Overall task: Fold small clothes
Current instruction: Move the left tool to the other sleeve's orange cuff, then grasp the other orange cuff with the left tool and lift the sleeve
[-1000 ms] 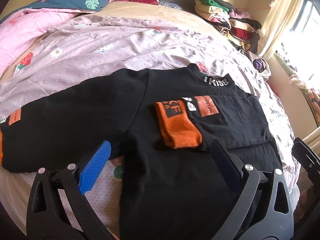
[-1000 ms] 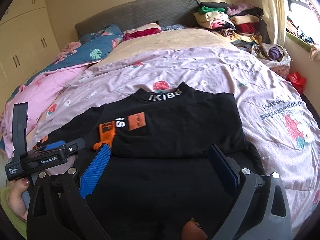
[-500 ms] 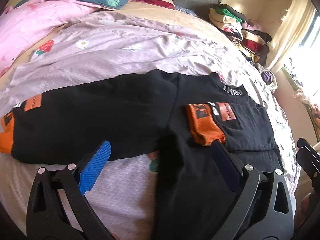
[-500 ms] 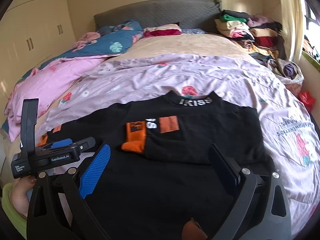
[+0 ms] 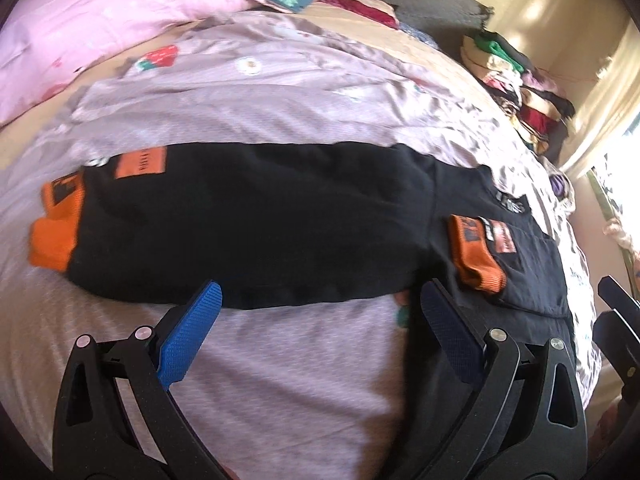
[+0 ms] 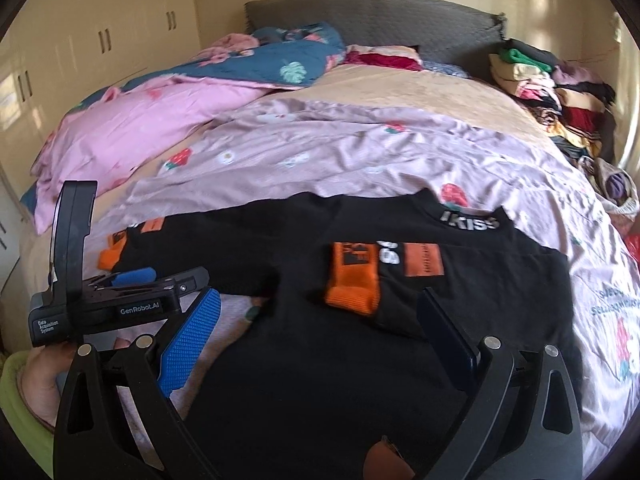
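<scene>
A small black sweatshirt [image 6: 304, 360] with orange cuffs lies flat on the bed. Its right sleeve is folded across the chest, orange cuff [image 6: 352, 282] near the middle. Its left sleeve [image 5: 256, 220] stretches out to the left, ending in an orange cuff [image 5: 56, 226]. My left gripper [image 5: 320, 300] is open and empty, hovering just in front of the lower edge of that outstretched sleeve; it also shows in the right wrist view [image 6: 132, 276]. My right gripper [image 6: 320, 308] is open and empty above the sweatshirt's body.
The sweatshirt rests on a mauve strawberry-print sheet [image 6: 360, 160]. A pink quilt [image 6: 140, 128] and a blue quilt [image 6: 288, 60] lie at the far left. A pile of folded clothes [image 6: 548, 84] stands at the far right by the headboard.
My left gripper has swung left, from over the sweatshirt's body to the outstretched left sleeve. My right gripper has also turned left. Both stay open.
</scene>
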